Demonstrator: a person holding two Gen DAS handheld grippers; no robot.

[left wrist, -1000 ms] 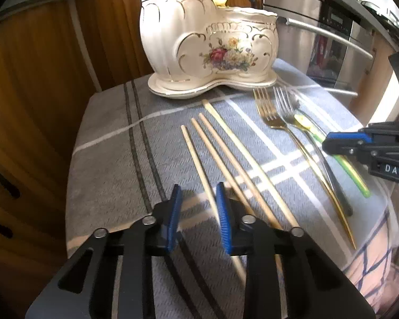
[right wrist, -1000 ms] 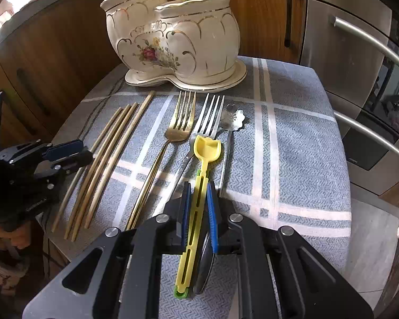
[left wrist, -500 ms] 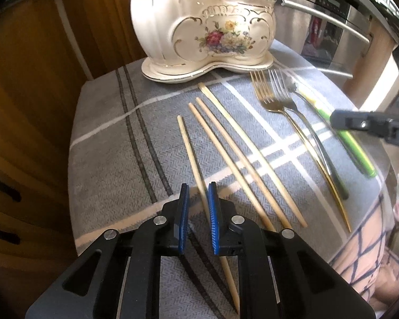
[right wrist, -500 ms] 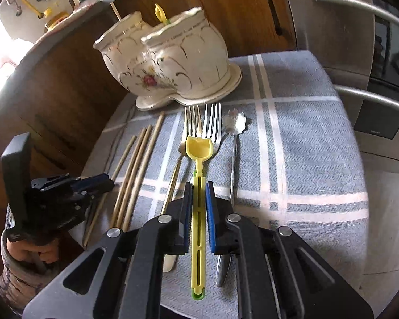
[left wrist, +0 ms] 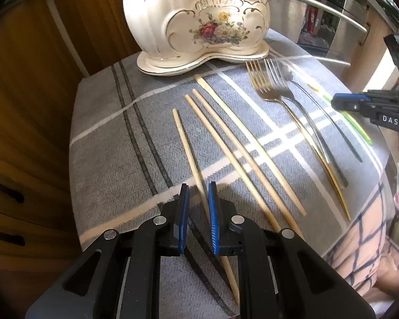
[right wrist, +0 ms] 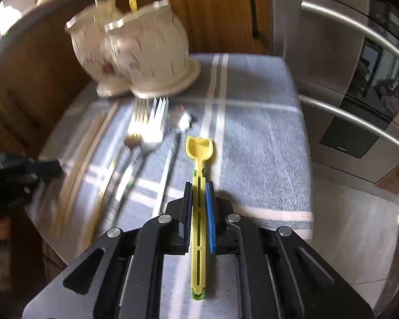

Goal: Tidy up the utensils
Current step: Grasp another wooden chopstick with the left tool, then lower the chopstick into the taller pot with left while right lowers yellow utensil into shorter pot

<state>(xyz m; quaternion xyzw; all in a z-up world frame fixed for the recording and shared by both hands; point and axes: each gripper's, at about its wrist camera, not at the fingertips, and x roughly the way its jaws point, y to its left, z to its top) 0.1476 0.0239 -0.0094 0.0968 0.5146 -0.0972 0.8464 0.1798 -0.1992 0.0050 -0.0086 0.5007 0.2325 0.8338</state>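
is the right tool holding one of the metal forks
No, the right tool is shut on the yellow plastic utensil; both forks lie on the cloth.

chopsticks [left wrist: 242,148] left of forks [left wrist: 276,90]

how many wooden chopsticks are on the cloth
4, side by side on the grey striped cloth: leftmost thin wooden chopstick runs between the left hand-held gripper pads; three more lie to its right.
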